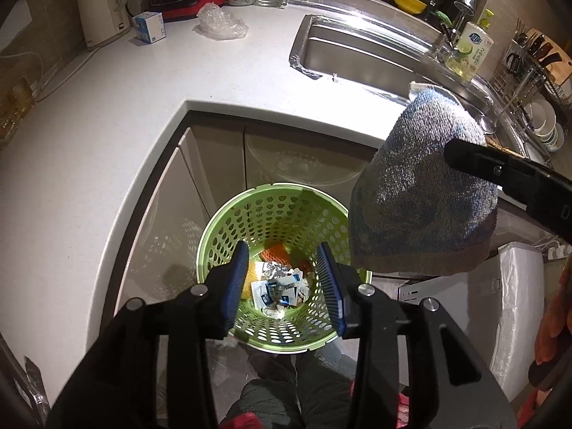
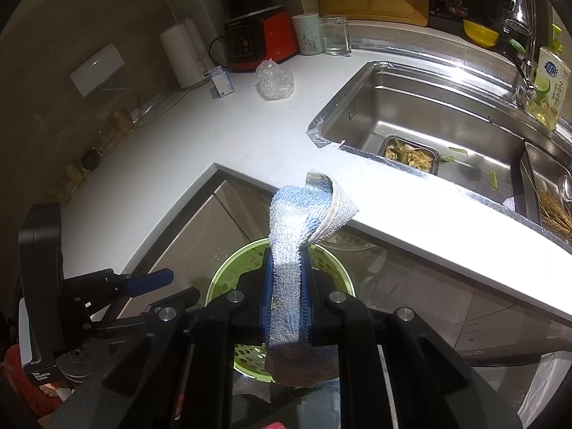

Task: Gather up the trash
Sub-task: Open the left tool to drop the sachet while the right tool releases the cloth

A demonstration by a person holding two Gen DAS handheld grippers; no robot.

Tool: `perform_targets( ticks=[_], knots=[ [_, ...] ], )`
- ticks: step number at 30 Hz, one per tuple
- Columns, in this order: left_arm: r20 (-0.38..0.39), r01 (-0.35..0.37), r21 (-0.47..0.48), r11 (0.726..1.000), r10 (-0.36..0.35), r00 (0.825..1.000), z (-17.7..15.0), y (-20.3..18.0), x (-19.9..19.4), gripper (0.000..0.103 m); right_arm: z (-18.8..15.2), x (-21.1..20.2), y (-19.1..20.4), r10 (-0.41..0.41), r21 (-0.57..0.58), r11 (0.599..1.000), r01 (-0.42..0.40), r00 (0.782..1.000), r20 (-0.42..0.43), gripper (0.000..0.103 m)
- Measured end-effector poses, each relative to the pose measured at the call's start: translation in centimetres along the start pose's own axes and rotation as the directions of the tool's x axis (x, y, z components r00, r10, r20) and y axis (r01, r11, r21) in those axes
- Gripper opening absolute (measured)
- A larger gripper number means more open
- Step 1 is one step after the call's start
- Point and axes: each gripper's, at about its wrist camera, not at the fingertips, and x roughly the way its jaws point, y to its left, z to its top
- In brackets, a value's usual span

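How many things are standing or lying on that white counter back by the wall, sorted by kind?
Appliances: 2, a white kettle and a red blender base
Drinking vessels: 2, a ceramic cup and a clear glass
Small blue-and-white box: 1
Crumpled clear plastic bag: 1
Total: 6

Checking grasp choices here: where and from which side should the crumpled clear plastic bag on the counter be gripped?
Grip the crumpled clear plastic bag at its bunched peak, coming from above: it slumps into a soft mound on the white countertop, narrowing upward. The open left claw is free.
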Motion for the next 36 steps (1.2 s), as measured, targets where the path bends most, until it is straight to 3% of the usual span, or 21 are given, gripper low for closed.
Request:
perform_targets(
  ticks=[3,6,10,12,13,14,18,24,31,36],
  knots=[
    [0.028,-0.016,-0.013,1.000,0.016,0.999,0.3,0.6,-1.1,0.052,-0.1,0.4,0.3,0.013,-0.009,1.000,-0.014,1.000,-0.015,0.015],
    [0.065,-0.042,-0.037,0.998,0.045,0.997,0.5,1.7,-2.6,0.069,-0.2,1.1,1.0,0.024,-0.027,0.999,-0.025,0.999,-0.038,0.016],
    [0.098,-0.064,-0.086,0.994,0.073,0.993,0.7,3.8,-4.2,0.079,-0.7,2.6,1.8,0.032,-0.050,0.998,-0.036,0.996,-0.084,0.018],
    [0.108,-0.080,-0.116,0.990,0.093,0.990,0.7,5.0,-4.8,0.082,-0.8,3.4,2.3,0.033,-0.052,0.998,-0.039,0.994,-0.106,0.039],
    [0.110,-0.087,-0.131,0.988,0.102,0.989,0.7,5.6,-5.0,0.082,-0.8,3.6,2.5,0.029,-0.055,0.998,-0.035,0.993,-0.111,0.057],
    [0.110,-0.094,-0.145,0.985,0.110,0.988,0.6,6.3,-5.1,0.082,-0.8,3.8,2.9,0.020,-0.061,0.998,-0.027,0.993,-0.114,0.068],
    [0.100,-0.108,-0.211,0.971,0.131,0.986,0.3,8.7,-5.5,0.083,-0.5,4.1,4.4,-0.009,-0.108,0.994,-0.004,0.993,-0.121,0.079],
    [0.113,-0.113,-0.265,0.958,0.147,0.983,-0.3,10.8,-6.4,0.083,0.2,3.7,6.1,-0.028,-0.147,0.989,0.013,0.994,-0.103,0.083],
    [0.129,-0.123,-0.257,0.959,0.160,0.979,-0.2,11.6,-7.4,0.087,0.9,3.2,7.4,-0.036,-0.162,0.987,0.023,0.996,-0.080,0.086],
    [0.138,-0.131,-0.253,0.959,0.170,0.976,0.7,11.4,-7.5,0.089,1.9,2.7,7.6,-0.036,-0.170,0.985,0.025,0.997,-0.061,0.094]
  ],
)
